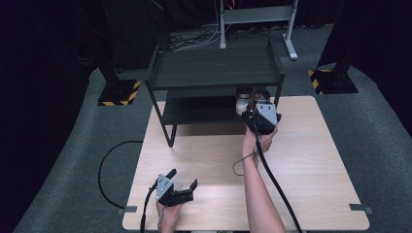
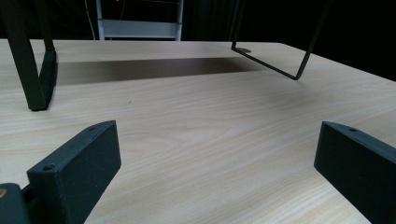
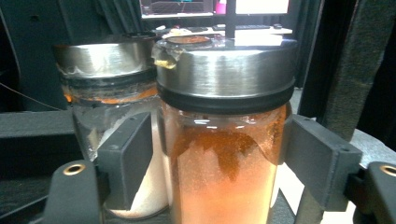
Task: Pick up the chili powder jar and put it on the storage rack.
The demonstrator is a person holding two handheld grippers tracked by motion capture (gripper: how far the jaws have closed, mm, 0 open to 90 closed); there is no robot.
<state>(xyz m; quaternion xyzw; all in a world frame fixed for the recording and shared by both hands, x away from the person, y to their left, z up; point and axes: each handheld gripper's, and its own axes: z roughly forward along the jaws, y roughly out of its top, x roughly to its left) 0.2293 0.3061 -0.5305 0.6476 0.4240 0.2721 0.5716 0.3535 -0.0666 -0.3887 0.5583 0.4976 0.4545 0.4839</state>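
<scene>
**Right gripper at orange jar on lower shelf**

Orange jar (image 3: 224, 154), glass with steel lid, holds orange-red powder. It stands at the right end of the rack's lower shelf (image 1: 194, 110). In the right gripper view it sits between the two jaws, one on each side of the glass; the right jaw looks to touch the glass, contact on the left not clear, so whether it is clamped cannot be told. Right gripper (image 1: 260, 114) reaches in under the top shelf, at the rack's right end.

White jar (image 3: 112, 140), same steel lid, white powder, stands just beside and behind the orange one, partly hidden by the left jaw.

Left gripper (image 1: 183, 180) rests near the table's (image 1: 316, 160) front edge, well apart from the rack (image 1: 214, 68), jaws spread wide, nothing between them, bare wood in its view.
</scene>
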